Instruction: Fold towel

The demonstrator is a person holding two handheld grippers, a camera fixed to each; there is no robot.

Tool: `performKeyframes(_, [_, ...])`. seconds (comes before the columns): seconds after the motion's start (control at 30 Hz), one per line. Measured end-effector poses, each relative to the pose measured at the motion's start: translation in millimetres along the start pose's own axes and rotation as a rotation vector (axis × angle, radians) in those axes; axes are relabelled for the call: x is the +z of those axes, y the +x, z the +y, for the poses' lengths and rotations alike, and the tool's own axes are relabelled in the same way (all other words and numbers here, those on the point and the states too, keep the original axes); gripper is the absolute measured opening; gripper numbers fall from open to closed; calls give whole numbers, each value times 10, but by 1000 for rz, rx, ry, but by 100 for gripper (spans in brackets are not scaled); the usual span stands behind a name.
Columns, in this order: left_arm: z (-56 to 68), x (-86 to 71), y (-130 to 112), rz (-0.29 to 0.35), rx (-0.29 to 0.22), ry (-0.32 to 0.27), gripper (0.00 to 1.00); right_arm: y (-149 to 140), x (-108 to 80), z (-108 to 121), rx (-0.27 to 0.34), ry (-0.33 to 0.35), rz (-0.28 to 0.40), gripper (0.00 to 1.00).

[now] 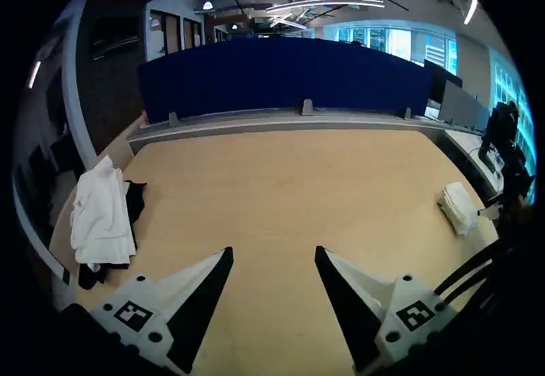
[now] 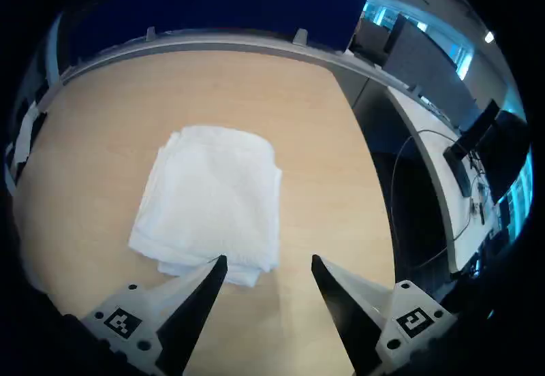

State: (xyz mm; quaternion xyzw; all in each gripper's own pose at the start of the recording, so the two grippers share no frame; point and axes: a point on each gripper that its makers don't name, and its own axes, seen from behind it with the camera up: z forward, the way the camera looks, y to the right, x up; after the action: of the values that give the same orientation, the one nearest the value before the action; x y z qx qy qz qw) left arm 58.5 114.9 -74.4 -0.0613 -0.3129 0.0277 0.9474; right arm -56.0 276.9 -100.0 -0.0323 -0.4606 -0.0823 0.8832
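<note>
Light wood worktop [image 1: 286, 185], closed at the far side by a grey rail and a blue partition [image 1: 286, 76].

Left claw [image 1: 273, 252]: held low and roughly level over the near middle of the worktop, pointed at the partition. Fingers are spread wide apart, released. A broad stretch of bare wood is seen ahead of it and to both sides.

At the left edge, a heap of white cloth [image 1: 102, 216] is noted over a dark cloth [image 1: 136, 199], well apart from this claw. The folded towel [image 1: 458, 207] lies flat near the right edge, also well apart.

Right claw [image 2: 268, 260]: tilted downward over the right part of the worktop. Fingers are parted, released.

In the right gripper view the towel is seen as a white, squared stack just ahead. Its near edge is overlapped by the tip of the claw's left finger, but contact cannot be told.

The worktop's curved right edge runs close beside the towel. Past it, dark floor and a neighbouring desk with monitors [image 2: 477, 144] are recorded.
</note>
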Motion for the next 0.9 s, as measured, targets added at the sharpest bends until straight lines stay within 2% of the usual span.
performKeyframes(0.17, [-35, 20, 37, 11, -6, -2, 89, 286, -129, -82, 34, -10, 105, 96])
performKeyframes(0.27, [-51, 32, 66, 17, -7, -3, 89, 521, -252, -117, 64, -20, 191, 96])
performKeyframes(0.5, [-59, 56, 120, 32, -7, -9, 89, 1045, -603, -233, 145, -27, 403, 96])
performKeyframes(0.67, [-46, 57, 146, 36, -3, -15, 89, 1326, -831, -313, 203, -15, 526, 96])
performKeyframes(0.77, [-40, 64, 162, 40, 0, -20, 89, 1446, -936, -332, 255, -20, 586, 96])
performKeyframes(0.9, [-58, 69, 191, 49, 5, -20, 89, 1497, -996, -361, 294, -25, 621, 96])
